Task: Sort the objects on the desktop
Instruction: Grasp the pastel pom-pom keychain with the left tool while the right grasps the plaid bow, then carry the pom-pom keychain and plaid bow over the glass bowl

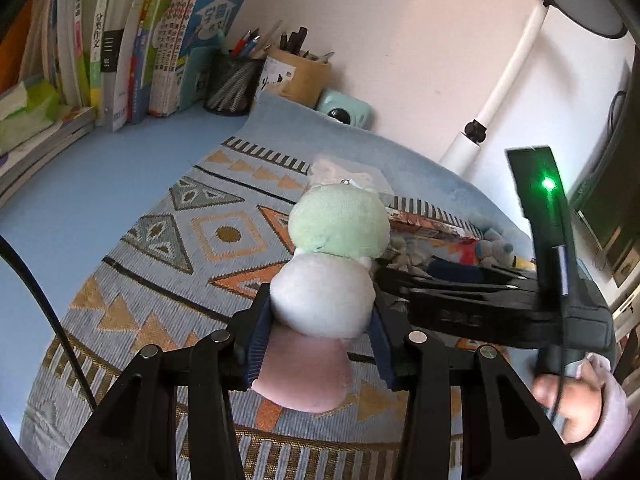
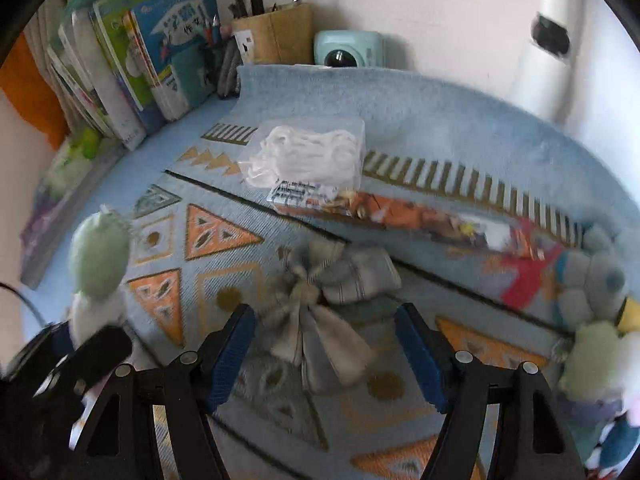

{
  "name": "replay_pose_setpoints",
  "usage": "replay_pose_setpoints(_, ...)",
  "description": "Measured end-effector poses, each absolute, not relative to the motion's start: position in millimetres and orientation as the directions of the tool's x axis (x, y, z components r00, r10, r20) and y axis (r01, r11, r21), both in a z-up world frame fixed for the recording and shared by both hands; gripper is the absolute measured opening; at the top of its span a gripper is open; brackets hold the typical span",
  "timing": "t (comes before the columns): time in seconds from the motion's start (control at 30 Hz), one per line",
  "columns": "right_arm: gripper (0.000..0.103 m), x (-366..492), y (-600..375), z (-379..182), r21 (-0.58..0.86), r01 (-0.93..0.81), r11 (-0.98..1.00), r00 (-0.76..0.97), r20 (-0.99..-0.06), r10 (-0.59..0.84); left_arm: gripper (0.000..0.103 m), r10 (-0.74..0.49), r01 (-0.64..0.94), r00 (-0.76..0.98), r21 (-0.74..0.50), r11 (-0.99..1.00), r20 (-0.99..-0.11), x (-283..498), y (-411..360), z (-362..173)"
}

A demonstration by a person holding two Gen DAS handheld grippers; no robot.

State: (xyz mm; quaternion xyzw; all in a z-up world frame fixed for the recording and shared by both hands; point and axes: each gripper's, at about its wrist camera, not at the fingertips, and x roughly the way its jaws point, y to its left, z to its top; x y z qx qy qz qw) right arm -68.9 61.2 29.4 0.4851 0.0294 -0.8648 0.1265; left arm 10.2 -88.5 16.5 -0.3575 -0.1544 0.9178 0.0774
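The left hand-held gripper [image 1: 320, 340] grips the plush toy [image 1: 332, 260]. The right hand-held gripper [image 2: 326, 352], jaws apart and empty, hovers above the fabric bow [image 2: 320, 300]; closing on it likely comes next.

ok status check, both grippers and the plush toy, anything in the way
Left gripper shut on plush toy. Right gripper open, empty, above grey fabric bow. Nothing in the way.

Motion blurs the bow [image 2: 320, 304] and the plush toys [image 2: 596, 280] (cut off at the right edge)
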Motion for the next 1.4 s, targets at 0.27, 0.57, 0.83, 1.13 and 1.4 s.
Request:
replay_pose_setpoints(0.27, 0.022, -59, 38, 32, -0.015, 0.346, -0.938, -0.542, -0.819, -0.187, 0.042, 0.255, -0.023, -0.722, -0.347, -0.938, -0.643, 12, -90, 19)
replay_pose_setpoints(0.57, 0.021, -6, 101, 78, 0.19, 0.317, -0.929, -0.588, -0.729, -0.35, 0.042, 0.271, -0.105, -0.737, -0.29, -0.951, -0.62, 37, -46, 56)
replay_pose_setpoints(0.83, 0.021, 62, 211, 142, 0.243, 0.17, -0.955, -0.746, -0.602, -0.286, 0.042, 0.337, -0.239, -0.774, -0.246, -0.939, -0.536, 49, 40, 116)
replay_pose_setpoints(1.13, 0.021, 125, 342, 189, 0.208, -0.114, -0.972, -0.879, -0.476, 0.001, 0.042, 0.457, -0.431, -0.741, -0.173, -0.886, -0.492, 40, 161, 170)
replay_pose_setpoints(1.4, 0.021, 161, 463, 210, 0.251, -0.416, -0.874, -0.844, -0.464, 0.268, 0.042, 0.604, -0.606, -0.628, -0.178, -0.775, -0.49, 20, 272, 189)
